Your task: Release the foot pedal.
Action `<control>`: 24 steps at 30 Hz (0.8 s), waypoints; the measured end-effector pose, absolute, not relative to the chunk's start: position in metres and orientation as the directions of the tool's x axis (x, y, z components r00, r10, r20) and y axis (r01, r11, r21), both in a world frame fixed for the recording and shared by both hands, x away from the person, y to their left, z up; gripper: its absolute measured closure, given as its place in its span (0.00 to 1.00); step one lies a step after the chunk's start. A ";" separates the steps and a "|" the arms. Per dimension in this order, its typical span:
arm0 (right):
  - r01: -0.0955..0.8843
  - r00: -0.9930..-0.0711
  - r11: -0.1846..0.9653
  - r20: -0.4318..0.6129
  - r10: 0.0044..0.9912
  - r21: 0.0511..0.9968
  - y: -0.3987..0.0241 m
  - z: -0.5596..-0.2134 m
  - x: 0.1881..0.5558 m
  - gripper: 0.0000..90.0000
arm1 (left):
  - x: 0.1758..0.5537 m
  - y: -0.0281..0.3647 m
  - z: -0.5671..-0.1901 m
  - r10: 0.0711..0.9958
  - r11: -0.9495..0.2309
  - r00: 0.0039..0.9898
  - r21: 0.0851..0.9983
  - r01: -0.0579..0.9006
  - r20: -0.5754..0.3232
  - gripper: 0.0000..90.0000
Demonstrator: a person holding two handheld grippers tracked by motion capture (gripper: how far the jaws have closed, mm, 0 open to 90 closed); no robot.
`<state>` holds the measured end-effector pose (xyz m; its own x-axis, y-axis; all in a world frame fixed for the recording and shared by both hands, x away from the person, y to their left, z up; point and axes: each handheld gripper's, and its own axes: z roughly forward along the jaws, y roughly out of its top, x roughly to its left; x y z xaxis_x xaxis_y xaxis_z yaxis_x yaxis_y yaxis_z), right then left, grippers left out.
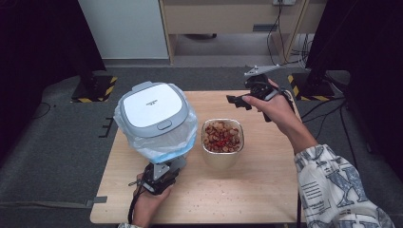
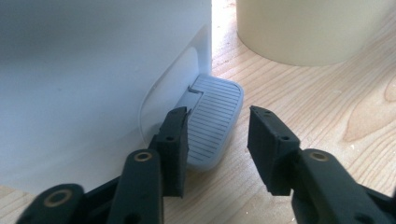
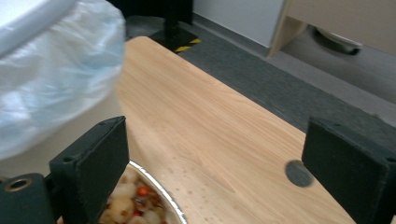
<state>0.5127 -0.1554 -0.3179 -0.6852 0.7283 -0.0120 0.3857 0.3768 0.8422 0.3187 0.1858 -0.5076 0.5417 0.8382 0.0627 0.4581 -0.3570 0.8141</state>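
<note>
Your left gripper (image 1: 164, 167) sits low at the near left of the light wooden table (image 1: 266, 190), aimed away from you at the base of the white pedal bin with a grey-rimmed flat lid and a pale blue plastic liner (image 1: 154, 118). In the left gripper view its jaws stand apart, with the grey ribbed foot pedal (image 2: 215, 119) lying between and just ahead of them, unclamped. The pedal's long axis runs out from the bin's foot toward you, its grooves running across it. The bin stands upright at the table's left, lid shut.

Just right of the bin stands a round metal bowl of mixed red and beige food (image 1: 222, 137). Your right gripper (image 1: 236, 100) hovers above the far right of the table, pointing left, jaws apart on nothing.
</note>
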 end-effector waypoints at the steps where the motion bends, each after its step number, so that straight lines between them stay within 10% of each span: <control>1: 0.394 -0.672 0.371 -0.011 0.741 0.841 -0.158 -0.320 0.513 0.08 | 0.319 0.186 -0.508 0.839 -0.353 0.541 0.815 0.460 0.058 0.58; 24: 0.440 -0.519 0.286 -0.019 0.855 0.851 -0.202 -0.359 0.496 0.08 | 0.316 0.188 -0.504 0.793 -0.342 0.609 0.825 0.450 -0.003 0.37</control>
<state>0.4957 -0.2022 -0.3590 -0.5189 0.8546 -0.0195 0.4399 0.2864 0.8512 0.3163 0.1877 -0.5041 0.6089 0.7933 -0.0029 0.4496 -0.3422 0.8251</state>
